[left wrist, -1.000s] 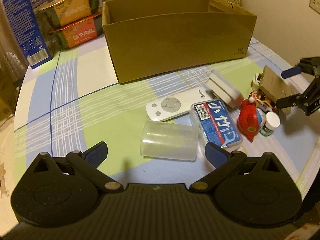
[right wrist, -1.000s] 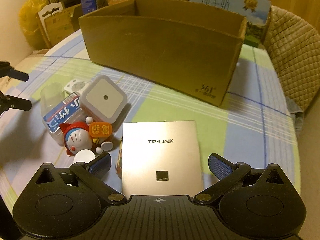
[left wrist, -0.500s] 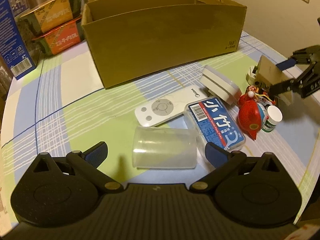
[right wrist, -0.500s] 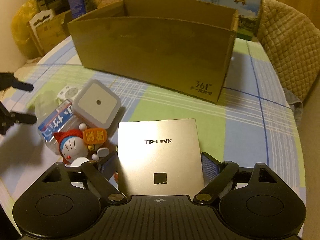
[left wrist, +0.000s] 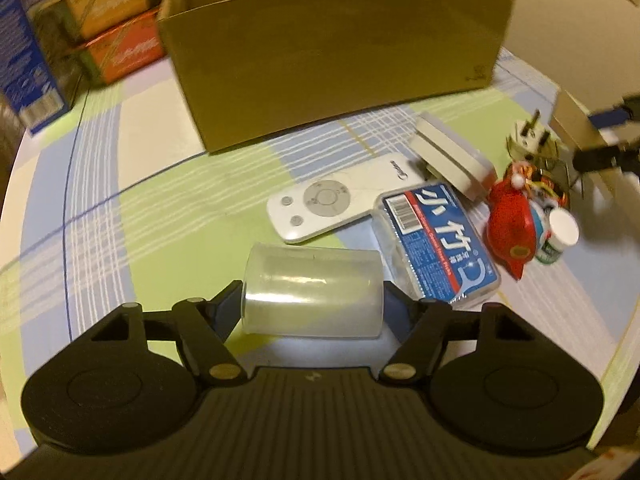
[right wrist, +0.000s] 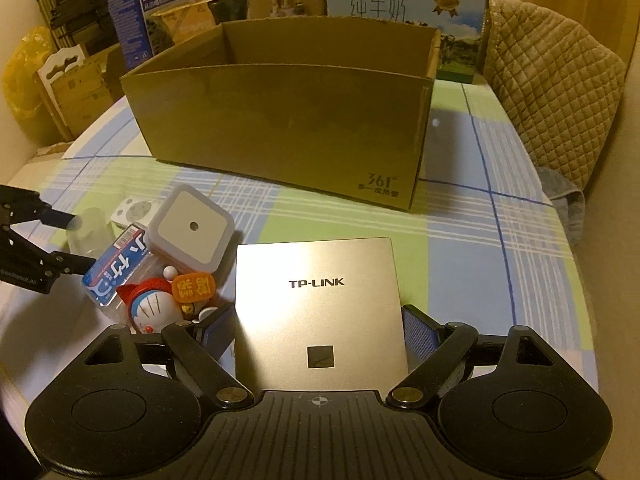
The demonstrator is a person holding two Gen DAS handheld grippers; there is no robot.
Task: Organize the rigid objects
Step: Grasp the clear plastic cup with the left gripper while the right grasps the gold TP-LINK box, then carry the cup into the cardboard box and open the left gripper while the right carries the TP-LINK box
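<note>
My left gripper (left wrist: 312, 306) is shut on a clear plastic cup (left wrist: 314, 290) lying on its side on the tablecloth. My right gripper (right wrist: 318, 326) is shut on a gold TP-LINK panel (right wrist: 318, 304), held flat just above the table. Between them lie a white remote (left wrist: 340, 202), a blue-labelled clear case (left wrist: 436, 242), a white square night light (right wrist: 190, 228) and a red Doraemon toy (right wrist: 154, 310). An open cardboard box (right wrist: 288, 120) stands behind them; it also shows in the left wrist view (left wrist: 332, 60).
A small white-capped bottle (left wrist: 558, 234) and a white plug (left wrist: 528, 142) sit by the toy. Food boxes (left wrist: 108, 40) and a blue carton (left wrist: 24, 64) stand at the back left. Milk cartons (right wrist: 404, 4) stand behind the box. A quilted chair (right wrist: 556, 92) is at the right.
Both grippers have closed: the left on the clear cup, the right on the TP-LINK panel. The right gripper has risen slightly with the panel.
</note>
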